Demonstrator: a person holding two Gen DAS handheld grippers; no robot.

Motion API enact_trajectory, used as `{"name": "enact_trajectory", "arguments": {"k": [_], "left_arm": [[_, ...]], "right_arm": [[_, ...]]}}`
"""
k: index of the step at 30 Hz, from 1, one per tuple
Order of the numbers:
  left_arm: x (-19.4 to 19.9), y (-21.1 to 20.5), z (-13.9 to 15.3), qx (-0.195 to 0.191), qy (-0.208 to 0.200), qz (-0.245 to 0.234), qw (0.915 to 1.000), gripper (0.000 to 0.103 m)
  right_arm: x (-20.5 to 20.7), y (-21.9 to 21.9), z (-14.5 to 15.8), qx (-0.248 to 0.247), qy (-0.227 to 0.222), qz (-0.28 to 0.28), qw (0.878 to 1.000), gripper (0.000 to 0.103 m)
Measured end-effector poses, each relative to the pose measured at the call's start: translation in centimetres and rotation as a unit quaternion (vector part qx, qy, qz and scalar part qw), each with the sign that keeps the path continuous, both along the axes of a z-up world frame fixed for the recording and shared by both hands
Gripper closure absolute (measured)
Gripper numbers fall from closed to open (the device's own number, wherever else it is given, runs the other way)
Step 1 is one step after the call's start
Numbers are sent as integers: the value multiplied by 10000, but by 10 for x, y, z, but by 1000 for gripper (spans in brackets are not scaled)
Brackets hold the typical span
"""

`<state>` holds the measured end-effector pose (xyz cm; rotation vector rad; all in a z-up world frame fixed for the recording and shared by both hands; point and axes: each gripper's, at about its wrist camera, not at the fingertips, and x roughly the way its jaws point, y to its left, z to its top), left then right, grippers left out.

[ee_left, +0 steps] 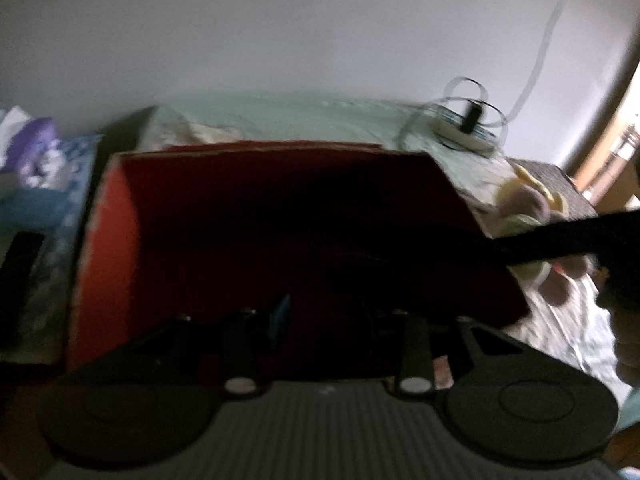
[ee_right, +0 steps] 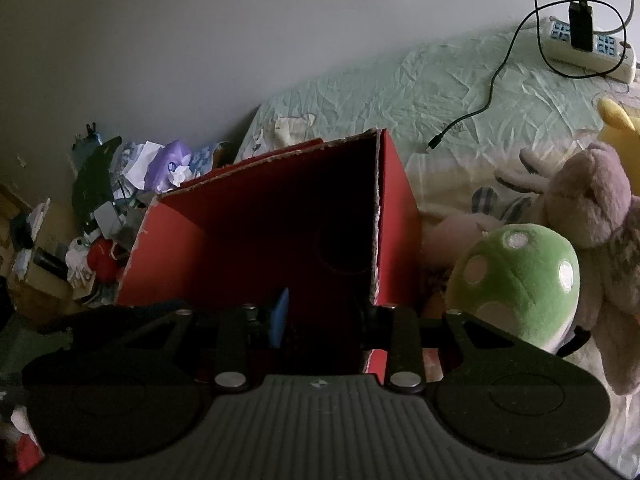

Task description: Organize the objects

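A red cardboard box point(ee_left: 104, 248) with an open top and a dark inside fills the middle of both views. My left gripper point(ee_left: 326, 314) hangs open over the box's near edge, blue pad point(ee_left: 280, 316) showing, nothing seen between the fingers. My right gripper point(ee_right: 326, 314) is open too, with its right finger by the torn right wall of the red box point(ee_right: 396, 216). A green spotted mushroom plush point(ee_right: 516, 280) lies right of the box, beside a grey-purple plush point(ee_right: 592, 208) and a yellow plush point(ee_right: 620, 120). The left wrist view is blurred.
The box rests on a bed with a pale green sheet point(ee_right: 420, 88). A white power strip point(ee_right: 584, 46) with a black charger and cable point(ee_right: 492, 92) lies at the back. A clutter pile point(ee_right: 132, 184) sits left of the bed. A dark blurred shape point(ee_left: 560, 240) crosses the box's right wall.
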<state>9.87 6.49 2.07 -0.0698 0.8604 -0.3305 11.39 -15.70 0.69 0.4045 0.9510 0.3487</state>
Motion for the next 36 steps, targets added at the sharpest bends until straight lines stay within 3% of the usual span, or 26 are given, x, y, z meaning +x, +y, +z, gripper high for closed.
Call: {"name": "enact_trajectory", "arguments": {"k": [5, 11, 17, 23, 28, 30, 36], "left_arm": [[4, 20, 1, 6, -26, 490, 9988, 67], [5, 29, 5, -99, -171, 757, 9969, 65], [3, 37, 9, -180, -342, 874, 9954, 65], [12, 43, -2, -213, -136, 917, 9955, 65], [19, 36, -10, -186, -6, 799, 9966, 60], [20, 31, -12, -154, 9, 732, 9972, 59], [24, 19, -18, -105, 52, 553, 9984, 55]], "right_arm": [[5, 6, 6, 34, -14, 31, 10000, 68], [15, 49, 5, -25, 22, 718, 9974, 68], [36, 80, -35, 436, 946, 1066, 9888, 68], [47, 100, -64, 203, 1747, 1214, 9769, 68], [40, 100, -55, -404, 1630, 978, 9809, 63], [36, 95, -52, -741, 1565, 724, 9822, 56], [22, 88, -42, -990, 1268, 547, 9855, 55]]}}
